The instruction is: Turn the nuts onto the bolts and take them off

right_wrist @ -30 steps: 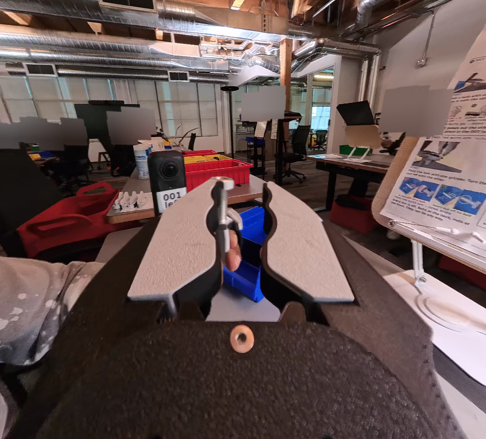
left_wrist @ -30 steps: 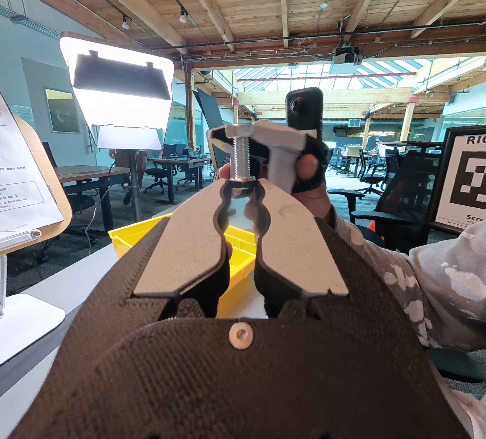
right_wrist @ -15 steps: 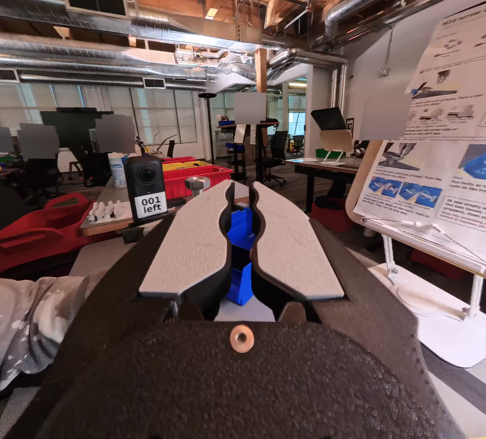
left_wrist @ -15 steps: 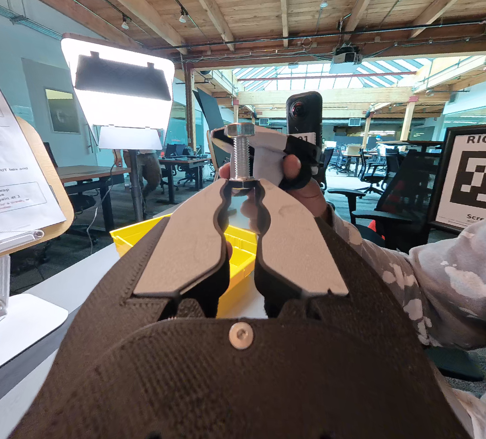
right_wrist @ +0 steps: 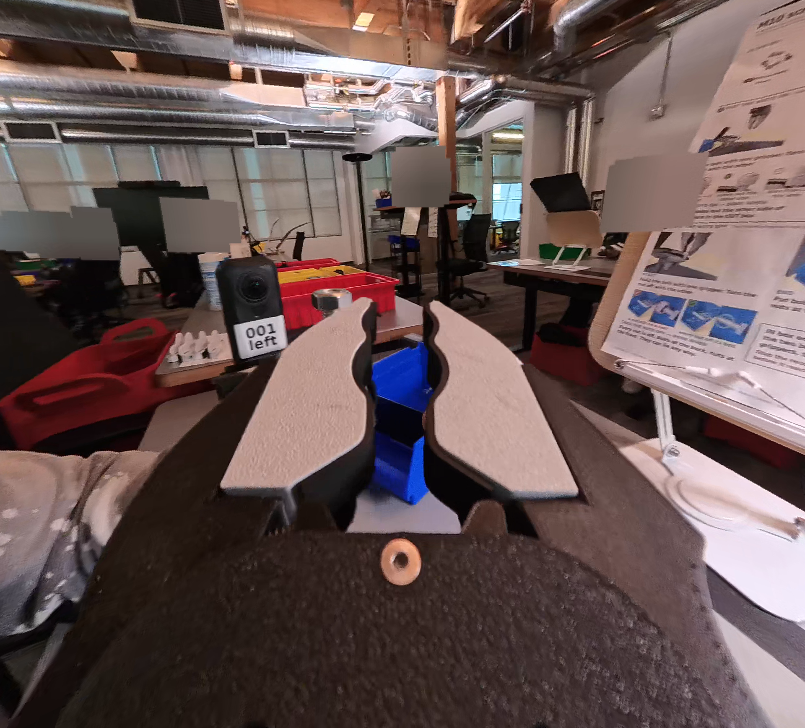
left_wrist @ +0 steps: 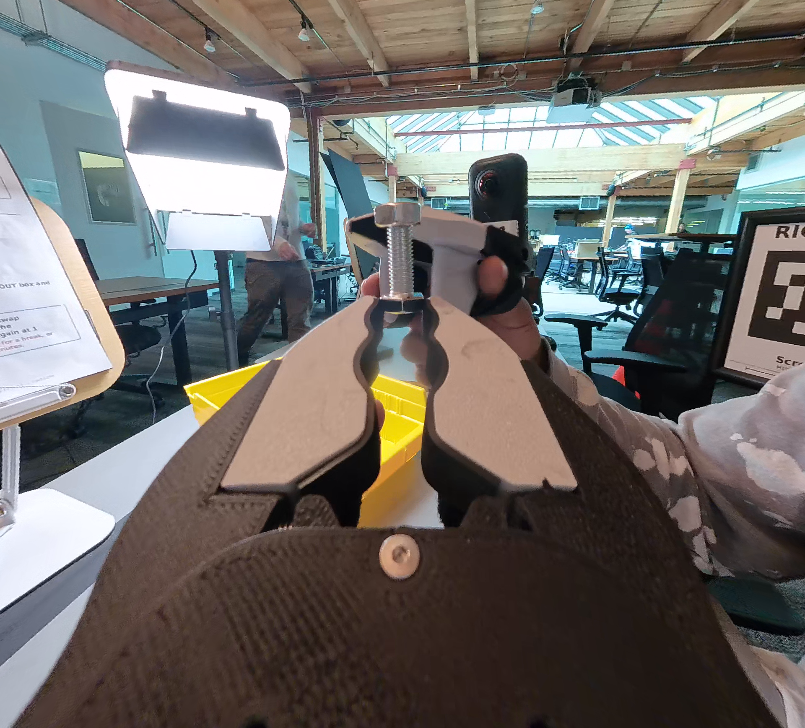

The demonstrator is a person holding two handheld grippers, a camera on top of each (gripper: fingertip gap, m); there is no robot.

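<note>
Left gripper (left_wrist: 400, 306) is clenched on the nut (left_wrist: 400, 305) right at its fingertips; the nut sits at the low end of the bolt (left_wrist: 398, 258), which stands upright out of it, hex head on top. In the left wrist view the bolt is just above frame centre, toward 12 o'clock from the jaws.

Right gripper (left_wrist: 394, 238) shows in that same view behind the bolt, at 1 o'clock from it: grey fingers reach around the shank under the head, a hand (left_wrist: 501, 306) behind them. Cannot tell from there whether they touch the shank.

Right wrist view: right gripper (right_wrist: 398, 308) jaws are parted with a clear gap and nothing between them, so released. Bolt head (right_wrist: 332, 301) peeks out just beside the left fingertip, at 10 o'clock from the gap, outside it. The left gripper's camera (right_wrist: 252, 306) sits further out at 9 o'clock.

Yellow bin (left_wrist: 226, 395) on the table under the left gripper, 6 o'clock from the bolt. Blue bin (right_wrist: 398, 397) visible through the right gripper's gap, 6 o'clock. Instruction sheet on a stand (right_wrist: 718, 271) at 3 o'clock in the right wrist view
</note>
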